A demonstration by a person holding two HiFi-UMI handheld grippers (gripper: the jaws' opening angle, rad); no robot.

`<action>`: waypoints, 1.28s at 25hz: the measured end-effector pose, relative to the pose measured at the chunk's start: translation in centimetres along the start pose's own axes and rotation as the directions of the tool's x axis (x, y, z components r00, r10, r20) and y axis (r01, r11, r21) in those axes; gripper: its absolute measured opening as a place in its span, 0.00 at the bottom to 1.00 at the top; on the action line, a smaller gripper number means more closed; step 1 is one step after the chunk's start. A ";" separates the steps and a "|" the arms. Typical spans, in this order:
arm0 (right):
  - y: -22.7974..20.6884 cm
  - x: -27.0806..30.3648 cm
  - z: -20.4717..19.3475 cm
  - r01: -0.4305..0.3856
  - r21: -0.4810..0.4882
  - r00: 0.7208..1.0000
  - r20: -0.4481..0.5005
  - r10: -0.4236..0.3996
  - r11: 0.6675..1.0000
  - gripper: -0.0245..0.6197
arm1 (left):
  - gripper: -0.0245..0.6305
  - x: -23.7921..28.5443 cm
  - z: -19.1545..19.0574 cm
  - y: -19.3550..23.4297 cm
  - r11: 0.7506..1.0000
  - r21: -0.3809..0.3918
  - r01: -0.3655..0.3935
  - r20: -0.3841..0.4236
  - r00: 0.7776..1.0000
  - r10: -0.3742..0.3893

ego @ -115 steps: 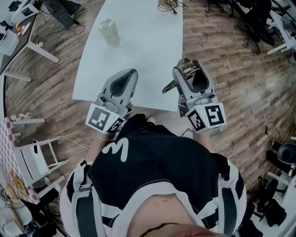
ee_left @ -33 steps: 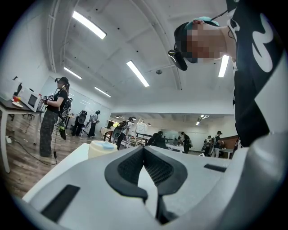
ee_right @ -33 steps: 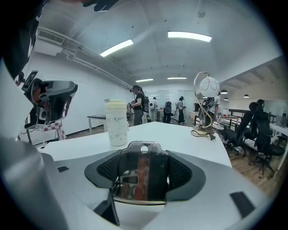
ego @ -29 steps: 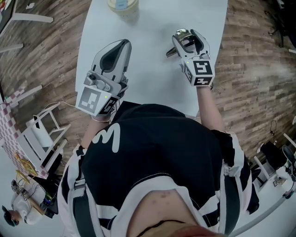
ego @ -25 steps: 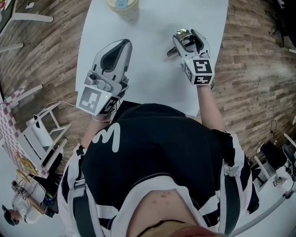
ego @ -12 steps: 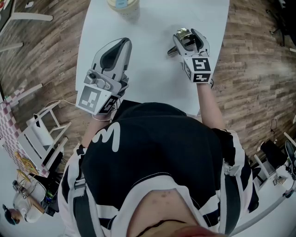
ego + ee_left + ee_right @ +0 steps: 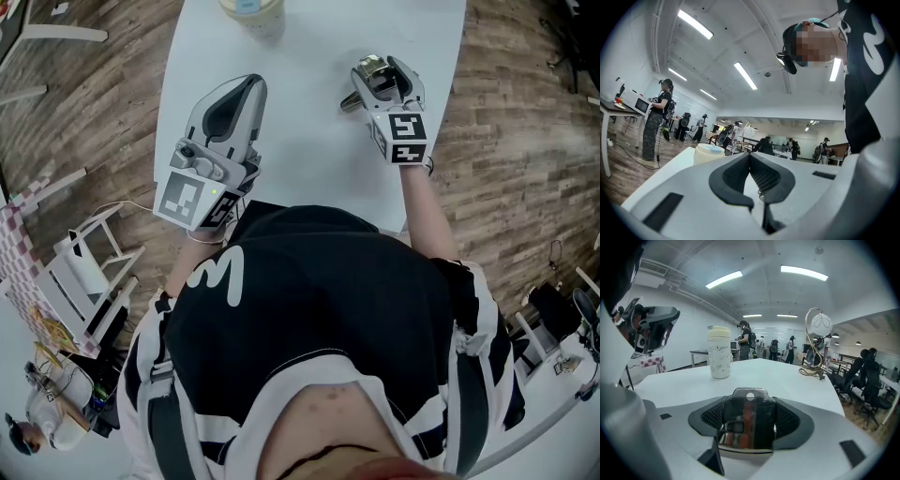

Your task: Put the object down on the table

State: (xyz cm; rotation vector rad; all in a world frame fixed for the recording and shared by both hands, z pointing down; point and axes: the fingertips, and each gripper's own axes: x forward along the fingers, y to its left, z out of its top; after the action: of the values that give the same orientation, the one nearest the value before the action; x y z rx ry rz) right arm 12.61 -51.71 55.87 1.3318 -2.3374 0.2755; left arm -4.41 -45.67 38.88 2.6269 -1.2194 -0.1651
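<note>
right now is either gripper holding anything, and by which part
The right gripper clamps a shiny metal object, fingers on its two sides below the small hole. The left gripper is shut on nothing.

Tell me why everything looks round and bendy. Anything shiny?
Right gripper view: the lens bends the ceiling lights, corners go black, and the shiny metal object shows reflections. Left gripper view: equally bendy. Head view: sharp, white table bright.
</note>
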 end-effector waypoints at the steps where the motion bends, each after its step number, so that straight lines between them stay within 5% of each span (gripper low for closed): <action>1: 0.0 0.0 0.0 0.000 0.001 1.000 -0.003 0.000 1.000 0.51 | 0.04 0.0 0.0 0.0 1.000 -0.004 0.000 0.001 1.000 0.000; 32: -0.3 1.5 -1.3 -0.006 0.010 0.993 -0.122 0.007 1.000 0.51 | 0.04 0.3 -0.5 0.4 1.000 -0.014 -0.010 0.000 1.000 0.010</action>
State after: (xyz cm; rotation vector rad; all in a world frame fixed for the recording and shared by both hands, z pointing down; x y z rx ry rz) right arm 12.55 -52.55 57.67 1.2754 -2.2418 0.3596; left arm -4.41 -46.02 39.42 2.6082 -1.2260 -0.1710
